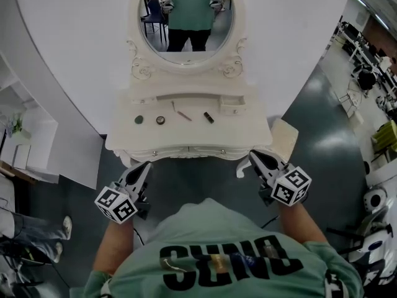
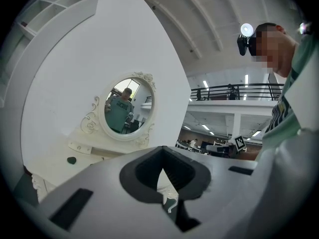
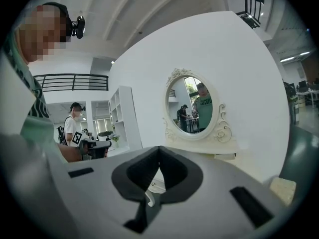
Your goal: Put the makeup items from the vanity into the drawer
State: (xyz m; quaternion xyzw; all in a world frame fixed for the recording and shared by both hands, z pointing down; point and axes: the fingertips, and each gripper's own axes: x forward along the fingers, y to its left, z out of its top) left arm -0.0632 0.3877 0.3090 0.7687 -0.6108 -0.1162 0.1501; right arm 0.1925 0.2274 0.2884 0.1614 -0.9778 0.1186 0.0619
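White shelving (image 1: 22,135) at left, a cream padded seat (image 1: 285,138) on grey floor (image 1: 329,123)

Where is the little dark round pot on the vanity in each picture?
Head view: the pot sits at the left end of the vanity top, below the mirror.
Left gripper view: pot low on the left, under the mirror.
Right gripper view: not in it.
Shared landmark: the oval mirror, seen in all three.

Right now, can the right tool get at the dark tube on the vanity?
Probably yes: the dark tube lies uncovered on the vanity, nothing between it and the shut right tool.
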